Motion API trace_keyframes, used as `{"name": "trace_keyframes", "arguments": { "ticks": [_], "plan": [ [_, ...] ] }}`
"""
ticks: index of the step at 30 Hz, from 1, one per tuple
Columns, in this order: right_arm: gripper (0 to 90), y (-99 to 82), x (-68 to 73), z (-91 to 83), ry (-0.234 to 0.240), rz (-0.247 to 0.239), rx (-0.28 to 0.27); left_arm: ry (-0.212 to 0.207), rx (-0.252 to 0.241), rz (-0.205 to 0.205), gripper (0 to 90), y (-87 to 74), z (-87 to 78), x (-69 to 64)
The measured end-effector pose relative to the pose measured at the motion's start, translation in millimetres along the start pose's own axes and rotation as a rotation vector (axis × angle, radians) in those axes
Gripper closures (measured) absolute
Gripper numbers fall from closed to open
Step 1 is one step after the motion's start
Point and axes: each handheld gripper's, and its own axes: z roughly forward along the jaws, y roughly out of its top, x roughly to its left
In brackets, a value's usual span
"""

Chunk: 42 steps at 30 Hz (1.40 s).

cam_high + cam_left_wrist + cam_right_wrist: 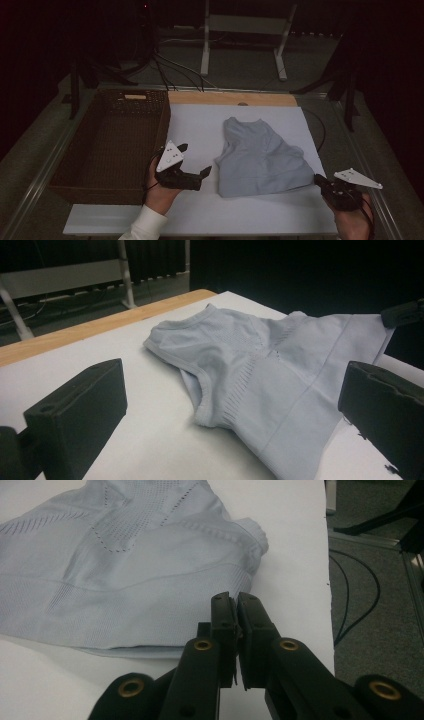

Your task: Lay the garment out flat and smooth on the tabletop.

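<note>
A white table top (200,125) carries everything here, with a strip of bare light wood (232,98) along its far edge at twelve o'clock. A dark woven basket (112,145) (rectangular) sits at nine o'clock, overhanging the left edge. A pale blue-grey sleeveless top (260,157) lies flat and slightly rumpled from the centre toward four o'clock, well apart from the basket.

Your high view is dim, and its far corners sink into near black. Light falls mostly on the white tabletop (200,210), which reads grey without glare. The garment (260,385) casts a soft shadow along its near edge. In both gripper views the close black jaws blur slightly.
</note>
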Motion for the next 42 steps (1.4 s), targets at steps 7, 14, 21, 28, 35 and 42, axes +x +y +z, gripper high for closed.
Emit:
{"name": "trace_keyframes", "arguments": {
  "ticks": [7, 14, 21, 28, 35, 42],
  "plan": [
    [59.1, -0.6, -1.4, 2.2, -0.001, 0.012, 0.009, -0.004, 0.006, 0.004, 0.3, -0.5, 1.2, -0.5],
    [32.1, 0.9, 6.3, 10.5, 0.014, 0.037, 0.012, -0.002, 0.004, 0.002, 0.3, -0.4, 1.1, -0.4],
    [15.7, 3.1, 14.8, 14.8, 0.056, 0.053, -0.006, -0.003, 0.004, 0.000, 0.3, -0.2, 0.9, -0.1],
    [7.3, 2.9, 18.8, 18.1, 0.059, 0.063, -0.007, -0.004, 0.007, 0.002, 0.3, -0.4, 1.6, -0.6],
    [4.2, 3.8, 25.2, 21.5, 0.077, 0.052, -0.001, -0.005, 0.007, 0.002, 0.2, -0.6, 2.1, -0.9],
    [3.7, 5.4, 33.9, 24.7, 0.100, 0.038, -0.001, -0.001, 0.004, -0.002, 0.2, -0.3, 0.8, 0.6]
  ]
}}
